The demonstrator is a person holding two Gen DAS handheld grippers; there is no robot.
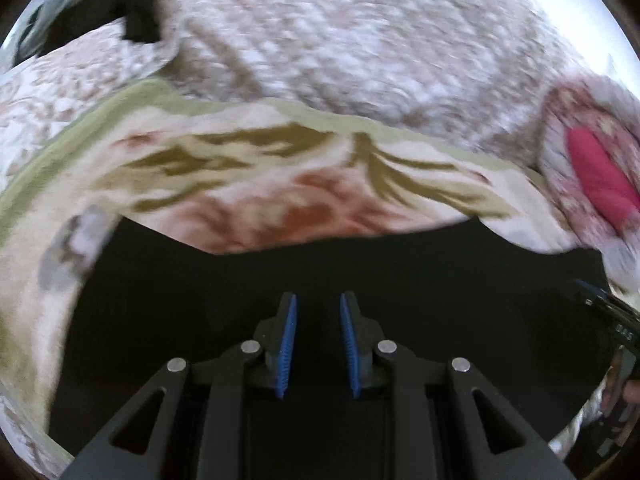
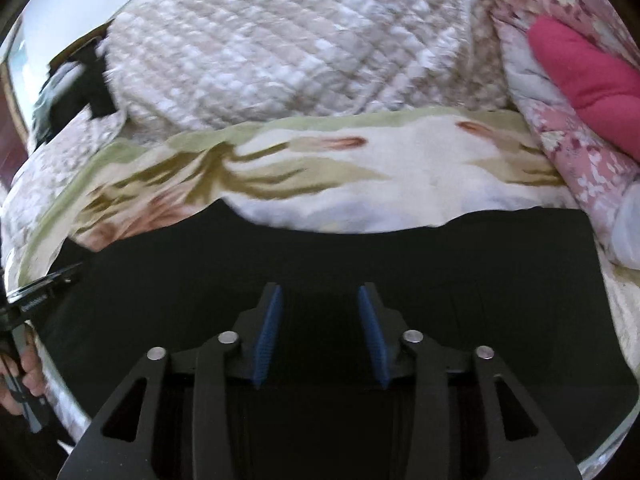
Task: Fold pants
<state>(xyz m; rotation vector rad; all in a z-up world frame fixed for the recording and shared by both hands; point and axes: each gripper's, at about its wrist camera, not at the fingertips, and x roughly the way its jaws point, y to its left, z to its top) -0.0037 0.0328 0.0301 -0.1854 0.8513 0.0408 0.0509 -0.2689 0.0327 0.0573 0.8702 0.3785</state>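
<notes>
Bed covered by a floral sheet [image 2: 400, 176], cream ground with olive leaves, reddish blooms and a pale green border; black pants [image 2: 320, 252] lie flat on the near part of the sheet, their far edge running across both views, with the sheet showing beyond it and at both sides; a quilted beige-and-white blanket [image 2: 280, 52] is heaped on the bed beyond the green border; a pink floral quilt [image 2: 576, 148] is bunched at the right, touching the sheet, with a magenta cloth [image 2: 580, 64] resting on it; a dark item [image 1: 136, 20] sits at the far left beside the blanket, too blurred to identify.
</notes>
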